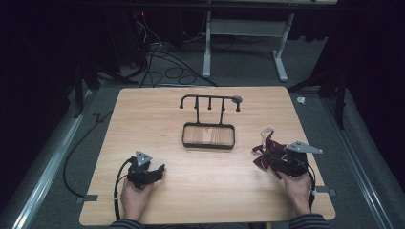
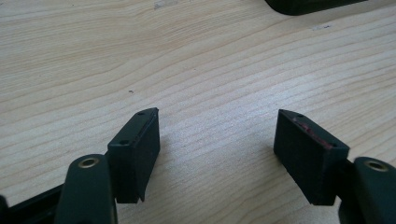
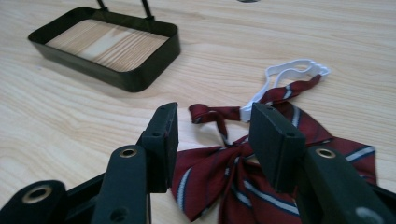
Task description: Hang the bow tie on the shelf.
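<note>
The item in hand is a dark red striped bow tie with a white elastic neck loop, lying flat on the wooden table near its right edge, to the right of the black hanger stand with its tray base and row of pegs.

Handling, as judged: the bow tie is light, soft cloth, limp and without stiffness. It will sag and fold when lifted and is unlikely to slip from rubber-faced pads, nor is it fragile. The central knot is the thickest and firmest part and looks the soundest place to take hold. The thin elastic loop is the part that would go over a peg; it is slack and may snag or twist.

Right gripper: its fingers stand wide apart and press on nothing. The bow tie lies on the table between and just beyond them, with the knot roughly centred in the gap and the wings spreading beneath the right-hand finger. The loop lies further out, past the fingertips. Whether the cloth touches either pad cannot be told.

Left gripper: fingers open, nothing between them, held low over bare table at the left front, well apart from the bow tie.
</note>
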A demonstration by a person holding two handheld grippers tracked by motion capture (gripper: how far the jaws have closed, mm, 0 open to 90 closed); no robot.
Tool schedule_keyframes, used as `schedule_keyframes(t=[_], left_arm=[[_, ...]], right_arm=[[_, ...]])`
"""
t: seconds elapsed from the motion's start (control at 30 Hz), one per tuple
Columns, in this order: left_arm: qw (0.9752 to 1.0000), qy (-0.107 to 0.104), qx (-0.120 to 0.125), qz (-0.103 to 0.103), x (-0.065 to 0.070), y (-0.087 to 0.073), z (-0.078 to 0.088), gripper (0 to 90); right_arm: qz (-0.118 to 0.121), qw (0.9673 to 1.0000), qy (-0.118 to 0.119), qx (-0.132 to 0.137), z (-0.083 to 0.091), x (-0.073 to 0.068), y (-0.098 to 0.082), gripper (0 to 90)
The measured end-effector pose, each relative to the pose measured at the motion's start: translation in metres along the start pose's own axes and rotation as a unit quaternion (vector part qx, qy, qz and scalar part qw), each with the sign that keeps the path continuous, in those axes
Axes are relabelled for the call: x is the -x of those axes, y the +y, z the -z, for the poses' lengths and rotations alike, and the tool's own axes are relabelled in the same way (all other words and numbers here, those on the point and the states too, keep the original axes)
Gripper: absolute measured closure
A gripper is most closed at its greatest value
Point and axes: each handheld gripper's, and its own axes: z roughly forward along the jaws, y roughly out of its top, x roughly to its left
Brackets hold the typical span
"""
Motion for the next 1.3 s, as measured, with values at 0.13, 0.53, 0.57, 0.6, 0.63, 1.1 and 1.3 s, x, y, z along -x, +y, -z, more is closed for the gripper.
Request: schedule_keyframes(t=[0.13,0.53,0.57,0.6,0.63,1.1,1.3], left_arm=[[1.0000,0.001,0.002,0.000,0.000,0.000,0.000,31.9],[1.0000,0.001,0.002,0.000,0.000,0.000,0.000,31.9],[1.0000,0.001,0.001,0.000,0.000,0.000,0.000,31.9],[1.0000,0.000,0.001,0.000,0.000,0.000,0.000,31.9],[1.0000,0.000,0.000,0.000,0.000,0.000,0.000,31.9],[1.0000,0.000,0.001,0.001,0.000,0.000,0.000,32.0],[1.0000,0.000,0.001,0.000,0.000,0.000,0.000,32.0]], right_arm=[[-0.011,0.9999,-0.006,-0.003,0.000,0.006,0.005,54.2],[-0.033,0.9993,-0.016,-0.005,-0.004,0.023,0.017,56.0],[-0.035,0.9992,-0.016,-0.007,-0.004,0.024,0.017,56.4],[-0.037,0.9991,-0.017,-0.008,-0.005,0.025,0.018,56.8],[-0.038,0.9990,-0.020,-0.013,-0.006,0.026,0.019,57.4],[-0.044,0.9979,-0.040,-0.028,-0.018,0.040,0.027,63.7],[-0.047,0.9971,-0.048,-0.036,-0.026,0.043,0.032,65.3]])
